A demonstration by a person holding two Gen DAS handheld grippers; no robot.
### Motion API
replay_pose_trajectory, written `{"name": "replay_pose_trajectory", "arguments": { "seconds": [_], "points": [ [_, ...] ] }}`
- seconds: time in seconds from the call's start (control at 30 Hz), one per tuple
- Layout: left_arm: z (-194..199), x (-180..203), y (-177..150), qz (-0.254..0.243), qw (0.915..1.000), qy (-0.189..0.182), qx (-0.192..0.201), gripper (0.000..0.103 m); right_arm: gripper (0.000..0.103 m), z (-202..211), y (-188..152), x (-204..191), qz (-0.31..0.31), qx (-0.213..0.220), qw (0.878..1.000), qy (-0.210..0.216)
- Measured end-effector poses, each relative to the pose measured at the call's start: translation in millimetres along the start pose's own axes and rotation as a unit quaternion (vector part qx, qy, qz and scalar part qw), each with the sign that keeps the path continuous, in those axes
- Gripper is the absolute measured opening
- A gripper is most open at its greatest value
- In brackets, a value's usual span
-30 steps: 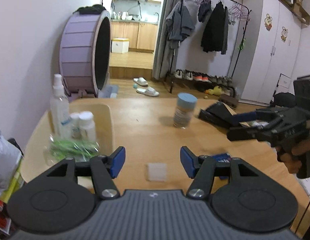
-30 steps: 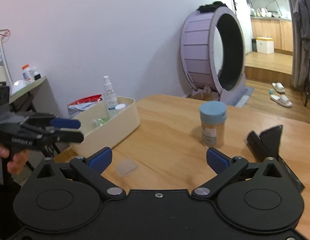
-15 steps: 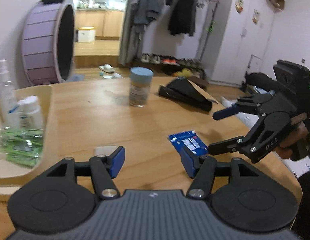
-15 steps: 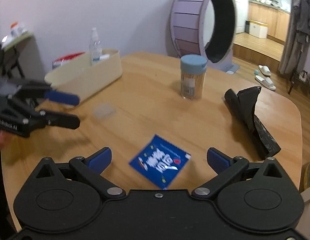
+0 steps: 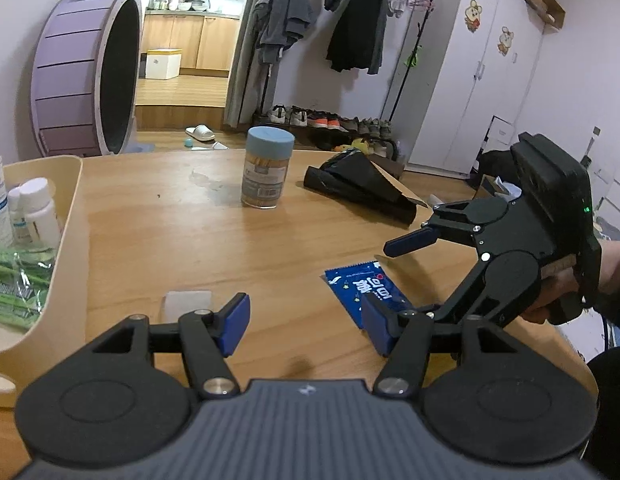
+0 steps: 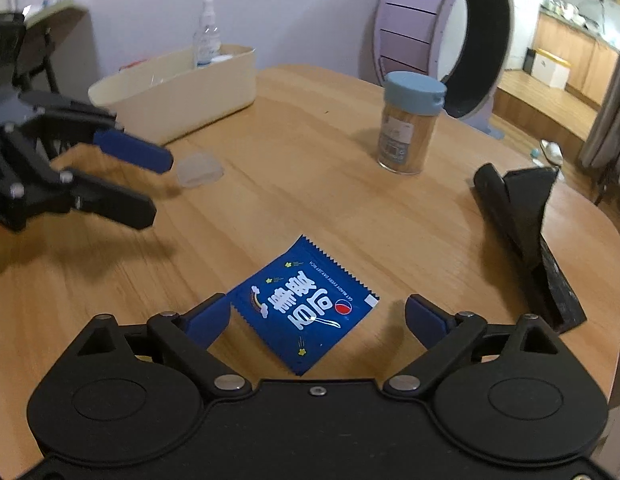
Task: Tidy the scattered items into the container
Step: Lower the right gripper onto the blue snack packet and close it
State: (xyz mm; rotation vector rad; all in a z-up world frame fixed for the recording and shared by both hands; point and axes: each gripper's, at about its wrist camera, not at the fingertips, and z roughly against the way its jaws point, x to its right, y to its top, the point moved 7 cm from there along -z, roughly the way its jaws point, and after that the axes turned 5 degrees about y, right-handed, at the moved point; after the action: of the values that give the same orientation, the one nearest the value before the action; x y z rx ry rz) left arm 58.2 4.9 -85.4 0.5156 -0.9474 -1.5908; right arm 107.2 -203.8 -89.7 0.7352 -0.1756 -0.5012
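The blue sachet lies flat between the wide-open right gripper, which must lower and pinch it, while the left gripper hangs open too

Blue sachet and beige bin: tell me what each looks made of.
Blue sachet: probably plastic film or foil laminate, glossy; it lies flat, with zigzag-cut edges and printed graphics.
Beige bin: probably moulded plastic, matte; smooth, uniformly coloured walls with rounded corners.
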Motion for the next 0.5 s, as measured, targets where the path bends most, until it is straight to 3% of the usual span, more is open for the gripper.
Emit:
{"name": "replay_pose_trajectory", "arguments": {
  "seconds": [0.23,0.37,0.43,0.5],
  "points": [
    [6,-3,0,0.013,0.9999,-0.002,0.009,0.06,0.087,-4,2,-2,0.0,0.018,1.0,0.023],
    [9,-6,3,0.021,0.9996,-0.002,0.017,0.06,0.07,-1,2,-6,0.011,0.023,0.999,0.033],
    [10,-6,3,0.022,0.9996,-0.001,0.019,0.06,0.068,1,2,-7,0.013,0.023,0.999,0.033],
    [12,-8,5,0.024,0.9995,0.0,0.021,0.06,0.053,3,2,-8,0.014,0.024,0.999,0.033]
  ]
}}
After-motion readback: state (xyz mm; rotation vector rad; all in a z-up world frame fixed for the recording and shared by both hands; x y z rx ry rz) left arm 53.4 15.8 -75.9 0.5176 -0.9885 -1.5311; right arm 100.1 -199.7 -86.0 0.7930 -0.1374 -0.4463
